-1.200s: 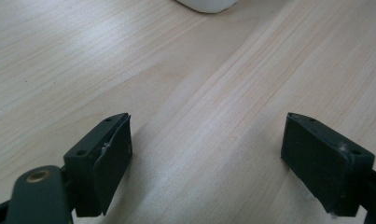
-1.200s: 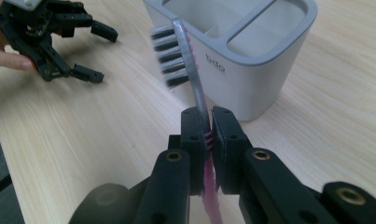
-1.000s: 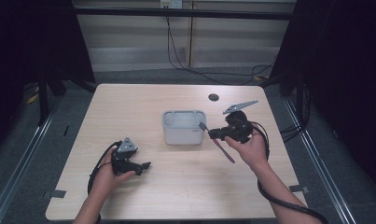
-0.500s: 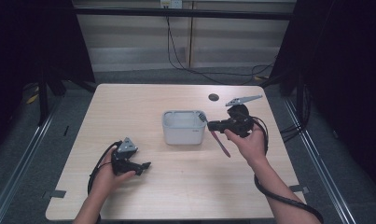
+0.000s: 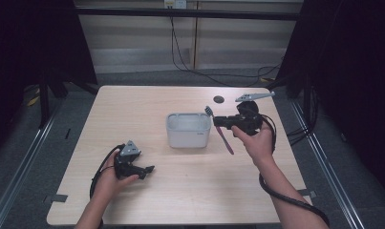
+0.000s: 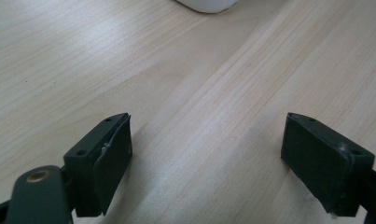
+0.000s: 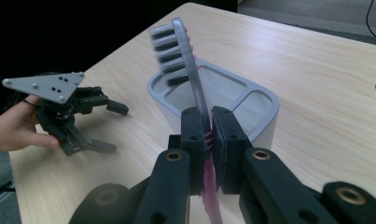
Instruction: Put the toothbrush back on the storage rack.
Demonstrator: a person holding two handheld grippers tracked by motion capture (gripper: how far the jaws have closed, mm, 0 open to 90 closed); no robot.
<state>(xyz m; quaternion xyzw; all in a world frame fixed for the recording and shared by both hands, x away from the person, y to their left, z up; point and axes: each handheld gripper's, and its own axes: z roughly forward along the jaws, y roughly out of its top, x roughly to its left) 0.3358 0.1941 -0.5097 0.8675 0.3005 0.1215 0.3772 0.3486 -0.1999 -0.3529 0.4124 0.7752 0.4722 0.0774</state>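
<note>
Pink-handled toothbrush [image 7: 188, 56], grey bristles.

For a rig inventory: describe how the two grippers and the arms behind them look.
Both grippers are black, each with two flat, blocky jaws on hinged links with brass-coloured pivot pins. The left gripper and the right gripper each carry a grey three-cornered plate with small holes on top. A black cable trails from each. The forearms are bare; no sleeves show.
</note>
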